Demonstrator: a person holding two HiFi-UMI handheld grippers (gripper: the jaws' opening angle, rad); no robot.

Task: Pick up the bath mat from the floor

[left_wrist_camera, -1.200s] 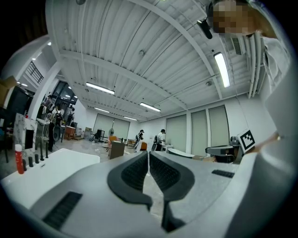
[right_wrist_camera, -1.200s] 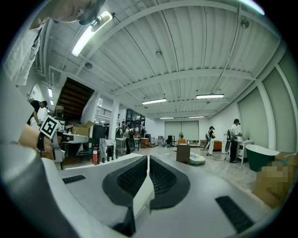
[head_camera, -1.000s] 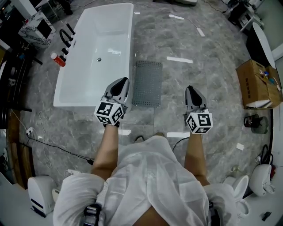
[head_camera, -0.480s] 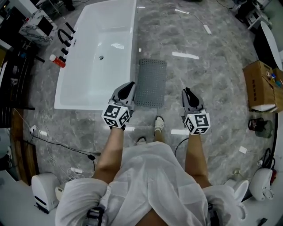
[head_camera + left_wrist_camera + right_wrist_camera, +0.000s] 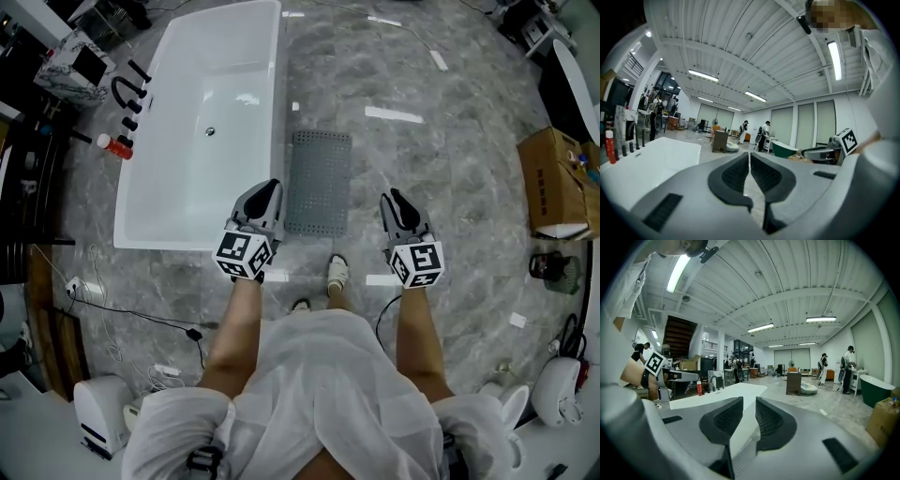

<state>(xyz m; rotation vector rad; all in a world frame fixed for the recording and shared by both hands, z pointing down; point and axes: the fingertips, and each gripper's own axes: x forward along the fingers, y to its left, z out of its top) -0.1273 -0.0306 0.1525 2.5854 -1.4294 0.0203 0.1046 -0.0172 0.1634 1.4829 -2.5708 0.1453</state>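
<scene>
In the head view the grey perforated bath mat [image 5: 319,183] lies flat on the marble floor beside the white bathtub [image 5: 202,122]. My left gripper [image 5: 269,191] hovers at the mat's near left corner, shut and empty; its pads meet in the left gripper view [image 5: 749,154]. To the right of the mat's near edge is my right gripper [image 5: 388,199]. Its jaws are opening, with a narrow gap and nothing between them in the right gripper view [image 5: 749,400]. Neither gripper touches the mat.
A person's foot [image 5: 337,272] stands just below the mat. A red bottle [image 5: 117,145] and black taps [image 5: 127,89] sit left of the tub. A cardboard box [image 5: 558,183] is at the right, cables [image 5: 141,314] run at the lower left, and white fixtures [image 5: 561,382] stand at the lower right.
The person has stepped forward and a foot now shows under the mat. Both grippers have come closer to the mat's near edge.
</scene>
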